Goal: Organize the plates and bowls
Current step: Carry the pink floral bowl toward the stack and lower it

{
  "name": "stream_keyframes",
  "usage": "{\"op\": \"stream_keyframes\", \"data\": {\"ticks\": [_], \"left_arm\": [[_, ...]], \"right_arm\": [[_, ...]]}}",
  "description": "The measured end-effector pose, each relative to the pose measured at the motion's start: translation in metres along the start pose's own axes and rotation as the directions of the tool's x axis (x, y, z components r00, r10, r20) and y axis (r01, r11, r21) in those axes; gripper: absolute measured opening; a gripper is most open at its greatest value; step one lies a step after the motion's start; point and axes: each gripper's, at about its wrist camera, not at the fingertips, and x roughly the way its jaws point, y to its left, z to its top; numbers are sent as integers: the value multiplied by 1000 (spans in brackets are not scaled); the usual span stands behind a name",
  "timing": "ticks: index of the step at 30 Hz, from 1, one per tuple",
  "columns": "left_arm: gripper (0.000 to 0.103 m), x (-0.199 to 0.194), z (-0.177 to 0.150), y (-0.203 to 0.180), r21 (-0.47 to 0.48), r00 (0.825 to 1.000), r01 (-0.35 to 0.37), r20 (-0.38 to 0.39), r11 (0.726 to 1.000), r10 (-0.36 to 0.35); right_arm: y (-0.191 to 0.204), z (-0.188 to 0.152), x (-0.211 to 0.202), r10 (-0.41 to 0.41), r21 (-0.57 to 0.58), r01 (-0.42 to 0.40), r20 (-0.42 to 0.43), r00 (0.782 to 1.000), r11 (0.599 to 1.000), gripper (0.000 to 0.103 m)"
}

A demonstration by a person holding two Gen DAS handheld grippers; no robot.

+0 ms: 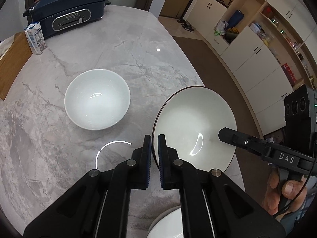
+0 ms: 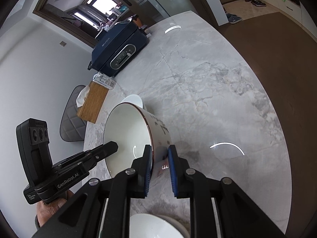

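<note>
A white bowl with a dark rim [image 1: 190, 119] is held tilted above the marble table's right edge by both grippers. My left gripper [image 1: 155, 138] is shut on its near rim. My right gripper [image 2: 160, 148] is shut on the opposite rim, one finger [image 1: 227, 134] inside the bowl; the bowl's patterned outer wall [image 2: 160, 130] shows in the right wrist view. A plain white bowl [image 1: 97, 99] sits upright on the table to the left, partly hidden behind the held bowl [image 2: 134, 99] in the right wrist view. Another white dish [image 1: 168, 226] lies below the grippers.
A dark blue electric cooker [image 1: 67, 8] stands at the far end of the marble table [image 1: 128, 45]. A milk carton [image 1: 35, 37] and a wooden tissue box [image 1: 13, 63] are at the left. Cabinets [image 1: 257, 49] line the right wall beyond the floor.
</note>
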Motion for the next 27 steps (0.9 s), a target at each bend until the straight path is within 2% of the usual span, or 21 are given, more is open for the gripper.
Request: {"op": "stream_keyframes", "data": {"ticks": [11, 27], "left_arm": [[5, -37, -61, -17, 14, 1000, -3, -14, 1000, 3], [5, -51, -149, -26, 0, 997, 1, -81, 1000, -1]], "right_arm": [[10, -47, -27, 14, -21, -15, -5, 1000, 1000, 19], [5, -132, -40, 49, -24, -51, -65, 997, 998, 20]]}}
